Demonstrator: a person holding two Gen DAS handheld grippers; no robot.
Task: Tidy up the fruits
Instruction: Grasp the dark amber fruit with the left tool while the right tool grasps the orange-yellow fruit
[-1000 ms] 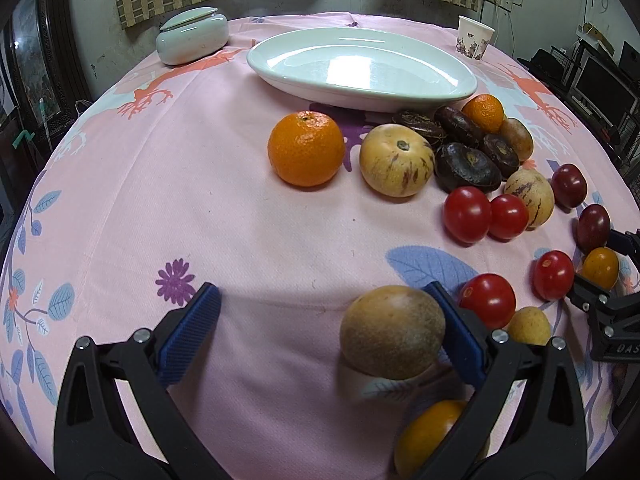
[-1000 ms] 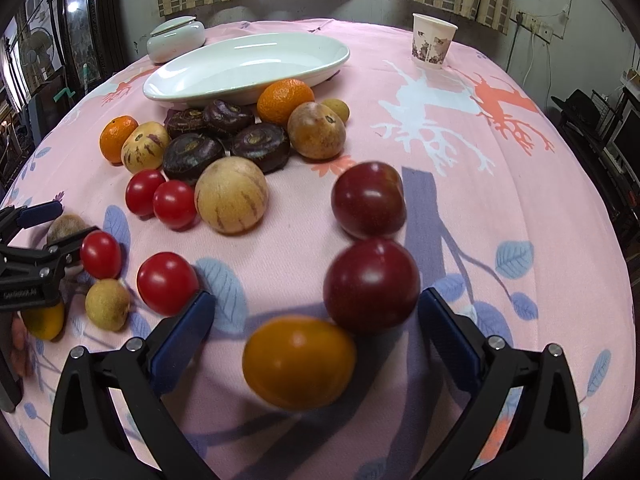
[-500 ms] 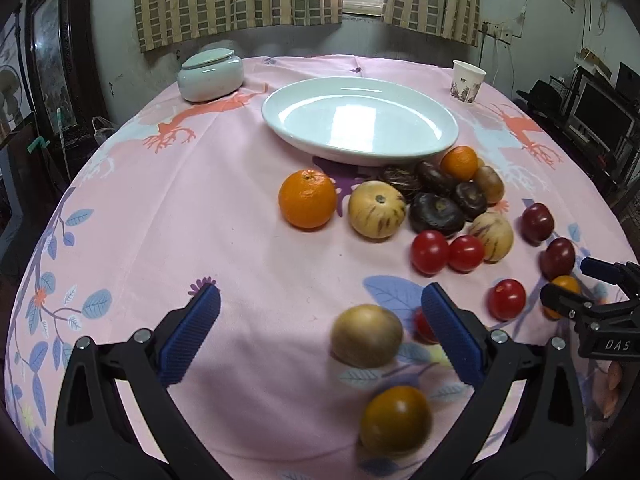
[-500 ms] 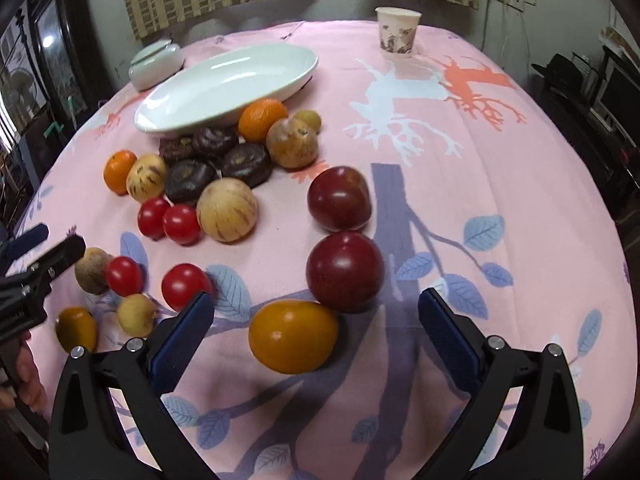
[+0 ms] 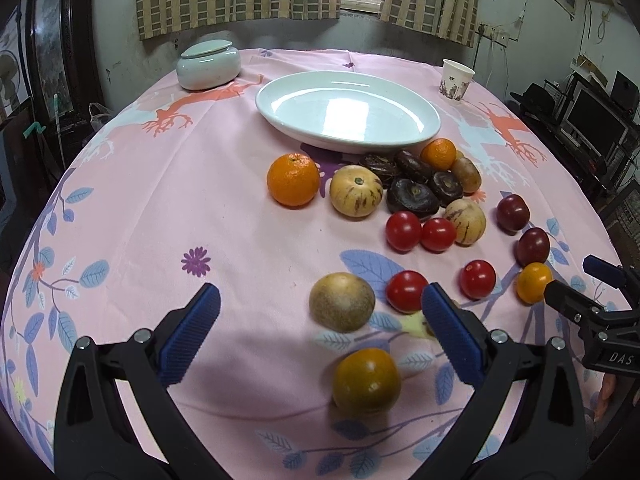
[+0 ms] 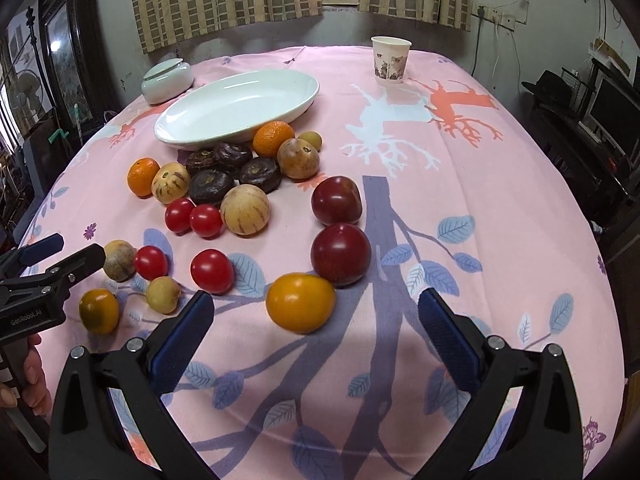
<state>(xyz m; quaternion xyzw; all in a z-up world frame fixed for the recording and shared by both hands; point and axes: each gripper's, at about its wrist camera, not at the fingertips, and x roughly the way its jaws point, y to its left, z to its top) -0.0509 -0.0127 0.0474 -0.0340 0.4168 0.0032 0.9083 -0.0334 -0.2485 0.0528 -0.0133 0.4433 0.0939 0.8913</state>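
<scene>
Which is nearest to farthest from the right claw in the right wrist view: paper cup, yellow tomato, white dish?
From the right claw:
1. yellow tomato, just ahead between the open fingers, slightly left.
2. white dish, mid-table, ahead left, behind the fruit cluster.
3. paper cup, far edge, ahead right.

Lidded jar (image 5: 209, 65), paper cup (image 6: 391, 60)

Only two bits of lettering are legible. The left gripper (image 6: 60, 250) has "GenRobot.AI" printed in white on its black body, seen from the right wrist camera. The right gripper (image 5: 582, 280) shows "DAS" in white, cut off at the frame edge. The paper cup (image 6: 391, 60) has a printed pattern, but nothing readable.
</scene>
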